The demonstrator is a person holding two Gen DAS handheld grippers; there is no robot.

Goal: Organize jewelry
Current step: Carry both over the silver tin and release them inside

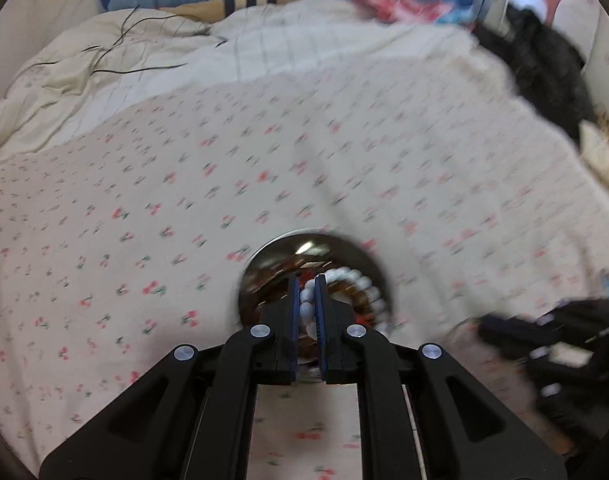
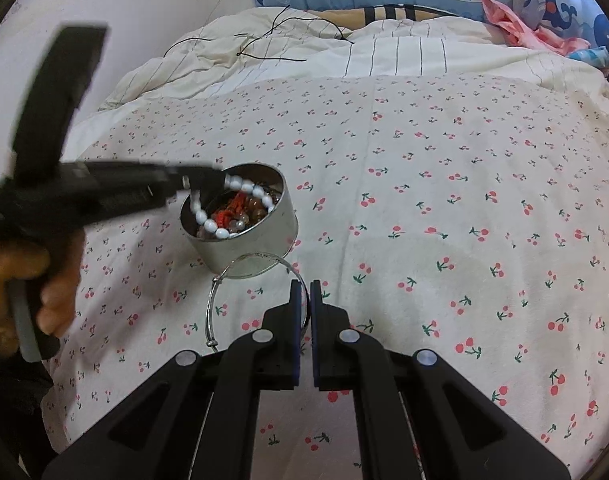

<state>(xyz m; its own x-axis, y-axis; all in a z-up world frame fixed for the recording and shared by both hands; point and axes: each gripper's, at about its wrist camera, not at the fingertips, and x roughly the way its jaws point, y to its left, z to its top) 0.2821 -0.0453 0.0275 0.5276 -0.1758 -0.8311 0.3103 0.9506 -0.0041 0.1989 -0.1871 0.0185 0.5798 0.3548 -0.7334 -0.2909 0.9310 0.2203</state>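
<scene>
Both grippers were clamped — left gripper (image 1: 307, 304) pinching the white bead bracelet (image 2: 240, 208) over the tin (image 2: 264, 248), right gripper (image 2: 305, 300) nipping the wire bangle (image 2: 212, 304) — so releasing low over the tin seemed wise

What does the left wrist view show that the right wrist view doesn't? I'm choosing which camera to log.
Only the left wrist view shows the left gripper from behind, its fingers shut on the white bead bracelet. Only the right wrist view shows the right gripper shut on the silver wire bangle beside the tin, and the hand holding the left tool. Both show the metal tin on the cherry-print sheet.
</scene>
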